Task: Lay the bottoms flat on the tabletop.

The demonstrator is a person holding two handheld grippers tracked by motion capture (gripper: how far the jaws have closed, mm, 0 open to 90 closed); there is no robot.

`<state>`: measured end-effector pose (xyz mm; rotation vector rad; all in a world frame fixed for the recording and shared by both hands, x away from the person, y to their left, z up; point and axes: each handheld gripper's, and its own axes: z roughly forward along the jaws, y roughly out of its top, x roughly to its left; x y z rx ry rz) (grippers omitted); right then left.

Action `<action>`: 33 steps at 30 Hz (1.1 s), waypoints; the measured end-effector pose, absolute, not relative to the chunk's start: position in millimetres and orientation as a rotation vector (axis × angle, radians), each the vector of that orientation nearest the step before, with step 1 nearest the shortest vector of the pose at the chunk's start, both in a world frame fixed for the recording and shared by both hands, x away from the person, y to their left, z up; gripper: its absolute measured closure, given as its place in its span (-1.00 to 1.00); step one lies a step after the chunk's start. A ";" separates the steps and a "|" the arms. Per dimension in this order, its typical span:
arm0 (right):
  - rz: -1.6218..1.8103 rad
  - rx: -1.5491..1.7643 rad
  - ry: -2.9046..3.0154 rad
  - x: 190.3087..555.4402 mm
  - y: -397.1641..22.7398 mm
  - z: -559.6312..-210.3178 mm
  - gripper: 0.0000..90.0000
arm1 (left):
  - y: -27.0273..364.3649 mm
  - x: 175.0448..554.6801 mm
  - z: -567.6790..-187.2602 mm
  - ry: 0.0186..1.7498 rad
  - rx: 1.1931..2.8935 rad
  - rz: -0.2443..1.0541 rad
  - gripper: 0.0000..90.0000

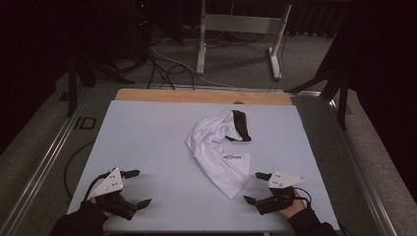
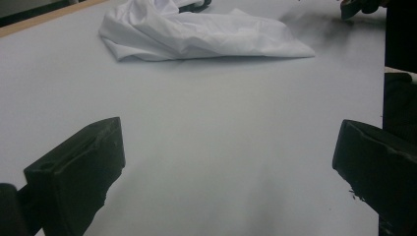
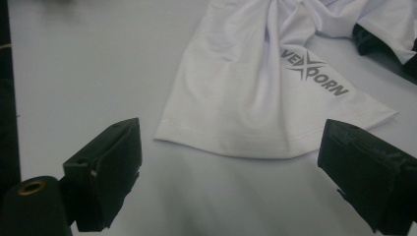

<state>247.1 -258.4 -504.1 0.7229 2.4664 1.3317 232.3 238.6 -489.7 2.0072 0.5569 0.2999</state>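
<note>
1. High view: crumpled white shirt [image 1: 220,152] mid-table [image 1: 147,142]; left gripper [image 1: 137,188] and right gripper [image 1: 256,187] near front edge, both empty
2. Left gripper view: jaws wide, shirt well ahead
3. Right gripper view: jaws wide, hem [image 3: 236,145] just ahead; likely pre-grasp, next move needs a hem pinch

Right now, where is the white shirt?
High view: the white shirt lies crumpled right of the table's centre, its hem nearest the right gripper.
</note>
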 end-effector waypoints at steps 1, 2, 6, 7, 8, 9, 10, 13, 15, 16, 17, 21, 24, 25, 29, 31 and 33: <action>1.322 0.718 2.471 246.8 -258.3 -504.2 -0.78 | 238.4 232.7 -489.5 0.559 2.010 0.301 -1.00; 1.320 0.715 2.481 246.2 -257.8 -504.6 -0.78 | 238.0 233.2 -489.6 0.560 2.011 0.301 -1.00; 1.300 0.718 2.488 244.0 -257.8 -504.9 -0.78 | 236.1 234.4 -489.5 0.552 2.013 0.297 -1.00; 1.300 0.718 2.488 244.0 -257.8 -504.9 -0.78 | 235.6 234.6 -489.3 0.548 2.012 0.291 -1.00; 1.304 0.714 2.488 243.7 -258.3 -504.6 -0.78 | 235.3 234.5 -489.3 0.545 2.013 0.290 -1.00; 1.312 0.712 2.488 243.3 -258.3 -503.9 -0.78 | 235.2 234.3 -489.1 0.543 2.012 0.291 -1.00; 1.307 0.710 2.492 243.2 -257.9 -503.4 -0.78 | 235.1 233.9 -488.8 0.543 2.011 0.285 -1.00; 1.281 0.697 2.507 242.0 -255.6 -503.0 -0.78 | 234.5 233.8 -487.9 0.540 2.010 0.286 -0.99; 1.280 0.694 2.511 240.8 -254.6 -501.4 -0.78 | 233.3 232.9 -487.2 0.531 2.015 0.283 -1.00; 1.280 0.694 2.511 240.8 -254.6 -501.4 -0.78 | 233.3 232.9 -487.2 0.531 2.015 0.283 -1.00; 1.286 0.682 2.509 239.6 -253.9 -499.4 -0.78 | 232.9 232.5 -487.1 0.526 2.017 0.277 -1.00; 1.280 0.689 2.510 237.9 -252.5 -496.7 -0.77 | 231.9 232.3 -485.5 0.525 2.014 0.279 -1.00; 1.268 0.678 2.515 236.9 -250.8 -491.7 -0.77 | 230.5 233.3 -483.2 0.523 2.005 0.268 -1.00; 1.276 0.668 2.515 236.8 -250.6 -490.9 -0.77 | 230.5 233.3 -483.2 0.523 2.005 0.268 -1.00; 1.291 0.673 2.500 235.8 -250.3 -485.1 -0.77 | 229.4 234.8 -478.8 0.528 1.996 0.255 -1.00; 1.300 0.670 2.497 235.7 -250.1 -480.6 -0.77 | 228.4 234.9 -477.4 0.524 1.998 0.254 -1.00; 1.299 0.665 2.486 235.3 -249.4 -475.8 -0.77 | 225.4 235.6 -472.4 0.514 1.978 0.227 -1.00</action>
